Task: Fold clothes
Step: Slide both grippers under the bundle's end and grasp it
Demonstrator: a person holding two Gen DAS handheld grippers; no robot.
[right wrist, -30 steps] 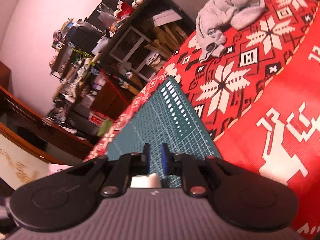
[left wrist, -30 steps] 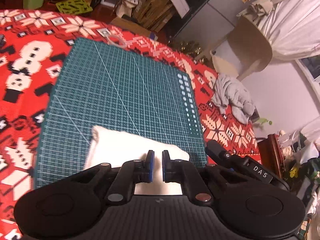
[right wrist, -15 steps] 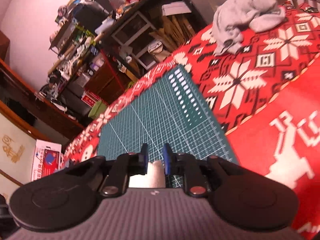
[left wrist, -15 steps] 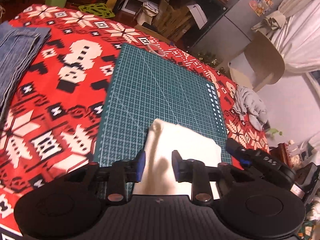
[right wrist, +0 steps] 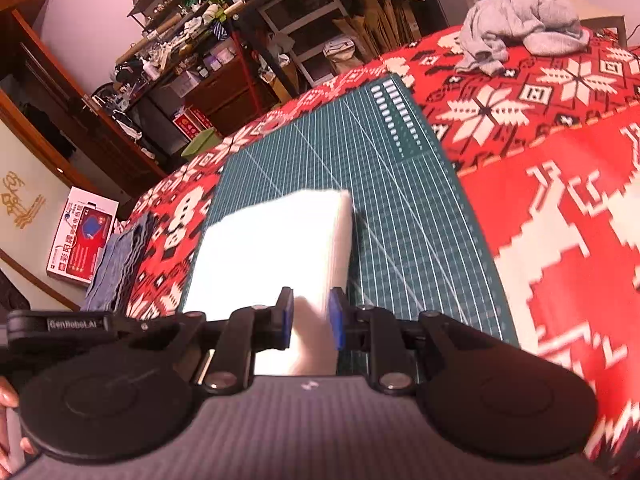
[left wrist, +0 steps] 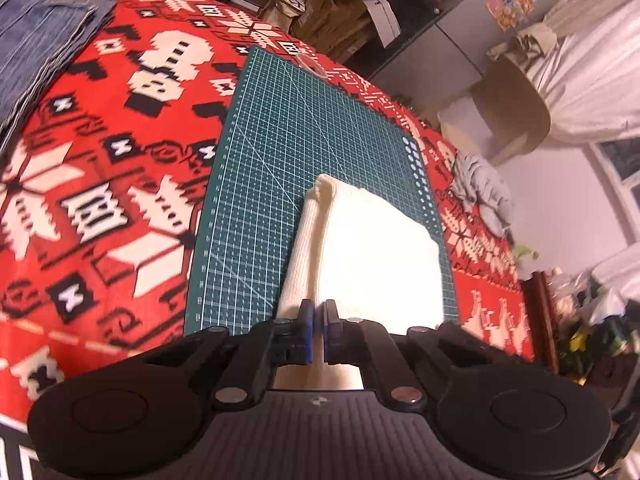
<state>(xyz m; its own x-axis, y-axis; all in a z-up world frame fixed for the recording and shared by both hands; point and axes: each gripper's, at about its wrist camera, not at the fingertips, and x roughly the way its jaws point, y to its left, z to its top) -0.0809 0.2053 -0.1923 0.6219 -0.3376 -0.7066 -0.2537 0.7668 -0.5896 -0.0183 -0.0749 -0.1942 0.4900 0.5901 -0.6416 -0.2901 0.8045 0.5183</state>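
Left wrist view has the folded white garment (left wrist: 368,256) sitting on the green cutting mat (left wrist: 288,152), toward the mat's near right corner, and it runs straight back under the left gripper (left wrist: 316,330). The blue pads (left wrist: 307,330) are nearly pressed together with just a thin sliver between them, and the cloth's near edge sits right at that gap. Looks like they're nipping a fold of it, but I honestly can't tell if any fabric is actually caught or just lying underneath.

Right wrist view shows the same white bundle (right wrist: 276,248) from the other side, pretty blurred and blown out. The right gripper (right wrist: 310,320) has its jaws spread apart, and the near end of the cloth sits in the space between the two blue pads (right wrist: 286,318) without either pad clearly squeezing it.

Other stuff around: the mat lies on a red patterned blanket (left wrist: 100,168) with white snowflake shapes, a stack of folded denim (left wrist: 36,48) is off to the far left of it, and a crumpled grey garment (right wrist: 516,24) is well apart on the far right side of the blanket. A bit of the person's hand (right wrist: 10,424) shows at the lower left edge of the right wrist view.
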